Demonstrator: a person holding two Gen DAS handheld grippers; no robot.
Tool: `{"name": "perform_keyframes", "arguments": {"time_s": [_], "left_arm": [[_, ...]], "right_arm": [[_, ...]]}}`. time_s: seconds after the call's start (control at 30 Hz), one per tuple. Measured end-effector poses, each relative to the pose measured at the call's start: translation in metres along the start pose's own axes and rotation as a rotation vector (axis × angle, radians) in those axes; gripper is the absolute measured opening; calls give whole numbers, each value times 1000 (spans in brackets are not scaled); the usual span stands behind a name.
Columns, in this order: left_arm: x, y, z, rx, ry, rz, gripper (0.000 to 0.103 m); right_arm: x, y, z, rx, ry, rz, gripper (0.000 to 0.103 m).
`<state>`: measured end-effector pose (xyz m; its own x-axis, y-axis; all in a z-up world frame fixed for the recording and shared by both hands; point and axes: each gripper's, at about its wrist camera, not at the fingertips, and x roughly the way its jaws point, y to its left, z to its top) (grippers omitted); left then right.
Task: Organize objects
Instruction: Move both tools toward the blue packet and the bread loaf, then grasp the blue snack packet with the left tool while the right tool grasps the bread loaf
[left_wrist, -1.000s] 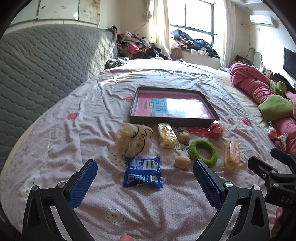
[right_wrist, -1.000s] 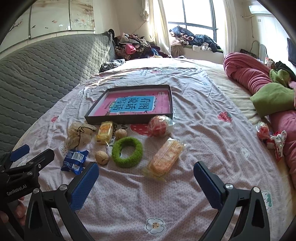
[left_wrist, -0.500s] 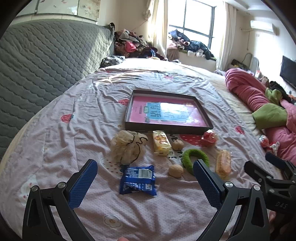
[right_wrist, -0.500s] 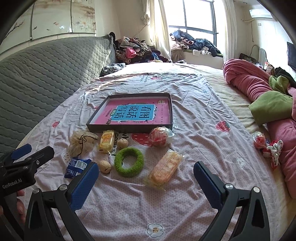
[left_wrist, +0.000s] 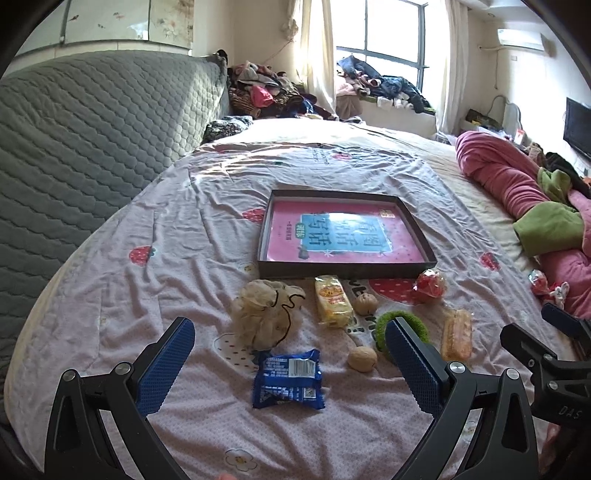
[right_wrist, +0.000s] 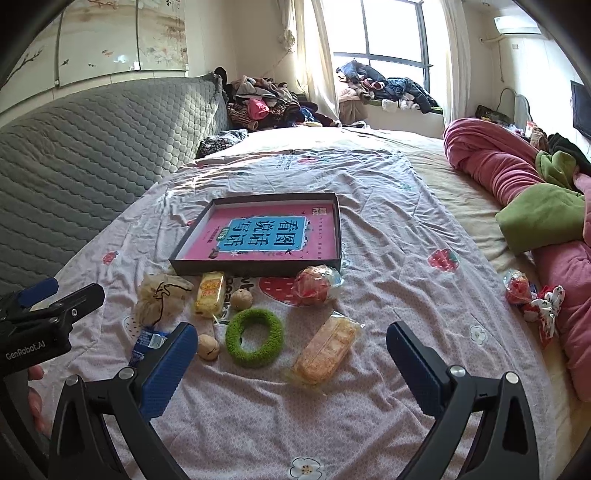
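pre-grasp: left gripper (left_wrist: 288, 363) and right gripper (right_wrist: 290, 363) both wide open, empty. next: pick blue snack packet (left_wrist: 287, 379) near side of tray (left_wrist: 347, 271), drop it in.

Everything's laid out around the tray (left_wrist: 345, 272), which sits on the bed (left_wrist: 155, 295). A book (left_wrist: 340, 236) lies in it. Just in front: pouch (left_wrist: 264, 314) at left, then snack bar (left_wrist: 332, 301), walnut (left_wrist: 365, 304), candy (left_wrist: 429, 286). Nearer still: packet (left_wrist: 288, 378), second walnut (left_wrist: 362, 360), ring (right_wrist: 255, 336), crackers (right_wrist: 327, 349).
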<state>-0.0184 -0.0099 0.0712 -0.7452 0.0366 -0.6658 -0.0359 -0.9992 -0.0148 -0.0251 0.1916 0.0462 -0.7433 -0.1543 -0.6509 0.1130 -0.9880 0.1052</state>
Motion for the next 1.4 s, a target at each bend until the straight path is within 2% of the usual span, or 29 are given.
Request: {"name": "perform_keyframes", "arguments": {"time_s": [0.17,0.33,0.73,0.93,1.13,1.4], "left_arm": [[13,0,-5,-31,27,-20,103],[29,-1,-15,-10,46,23,103],[70,-3,-49,18,124,40,103],[86,-6,-56,27,147,41,103],[100,-7,-61,39,169,53,103],[114,-2,-64,24,188,52,103]], "right_arm": [[8,-4,0,15,17,10,103],[19,-6,-4,20,38,10,103],[54,-24,-23,54,111,-15,103],[71,-31,-30,74,153,-12,103],[86,-35,-36,77,192,-55,103],[96,-38,-37,82,207,-60,102]]}}
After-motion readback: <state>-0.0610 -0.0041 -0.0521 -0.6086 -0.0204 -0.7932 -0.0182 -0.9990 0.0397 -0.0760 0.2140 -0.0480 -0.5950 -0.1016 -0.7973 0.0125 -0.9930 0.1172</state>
